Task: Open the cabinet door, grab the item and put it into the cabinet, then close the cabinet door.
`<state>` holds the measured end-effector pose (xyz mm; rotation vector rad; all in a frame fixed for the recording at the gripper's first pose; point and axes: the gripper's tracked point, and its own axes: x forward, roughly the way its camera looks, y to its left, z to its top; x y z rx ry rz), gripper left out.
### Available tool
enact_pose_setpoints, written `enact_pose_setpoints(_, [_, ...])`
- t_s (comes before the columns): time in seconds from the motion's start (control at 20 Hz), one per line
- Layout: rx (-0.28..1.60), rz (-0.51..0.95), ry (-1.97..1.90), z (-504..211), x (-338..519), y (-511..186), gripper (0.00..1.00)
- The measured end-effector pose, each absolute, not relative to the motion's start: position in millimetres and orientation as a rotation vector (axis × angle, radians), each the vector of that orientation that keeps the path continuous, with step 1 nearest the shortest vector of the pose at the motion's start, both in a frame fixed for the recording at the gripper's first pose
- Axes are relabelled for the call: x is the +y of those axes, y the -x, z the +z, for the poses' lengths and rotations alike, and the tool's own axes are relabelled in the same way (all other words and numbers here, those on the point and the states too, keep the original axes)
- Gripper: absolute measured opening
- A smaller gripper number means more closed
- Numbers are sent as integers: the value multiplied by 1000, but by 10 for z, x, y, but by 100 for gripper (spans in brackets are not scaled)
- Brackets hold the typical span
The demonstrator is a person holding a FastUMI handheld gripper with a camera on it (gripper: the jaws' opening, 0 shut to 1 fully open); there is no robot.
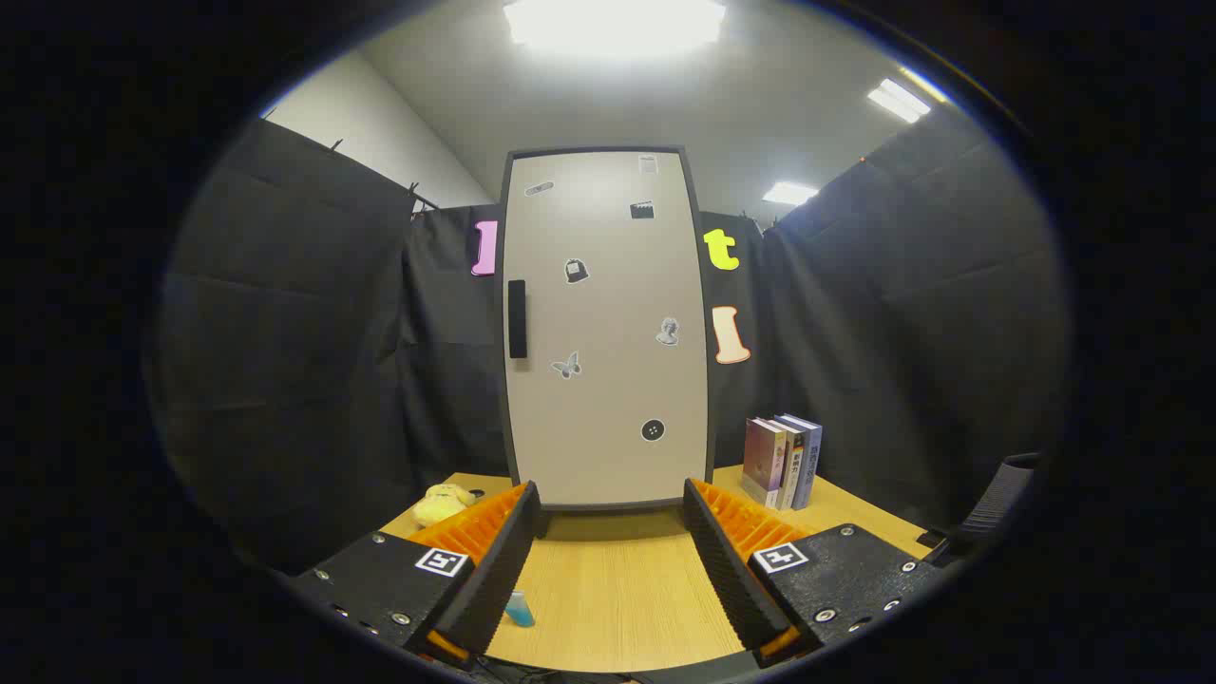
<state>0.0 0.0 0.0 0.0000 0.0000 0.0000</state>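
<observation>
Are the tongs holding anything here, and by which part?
Nothing is held: the tongs stand open over the wooden table, facing the closed beige cabinet door.

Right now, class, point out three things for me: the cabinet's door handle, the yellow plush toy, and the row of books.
Door handle point(517, 319), gripper view: middle of the dark vertical bar.
Yellow plush toy point(443, 503), gripper view: centre of its body, on the table.
Books point(785, 462), gripper view: spine of the middle book.

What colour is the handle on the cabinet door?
Black. The handle sits at the door's left edge, clearest in the gripper view; the gripper is open.
</observation>
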Motion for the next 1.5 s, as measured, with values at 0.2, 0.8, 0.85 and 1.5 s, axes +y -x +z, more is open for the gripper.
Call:
enact_pose_setpoints(0.2, [-6, -2, -2, 10, 1, -8, 93])
enact_pose_setpoints(0.8, [-17, 46, 11, 103, 110, -147, 93])
enact_pose_setpoints(0.85, [-20, 51, 9, 159, 123, -207, 93])
enact_pose_setpoints(1.5, [-93, 211, -11, 1088, 764, -1419, 93])
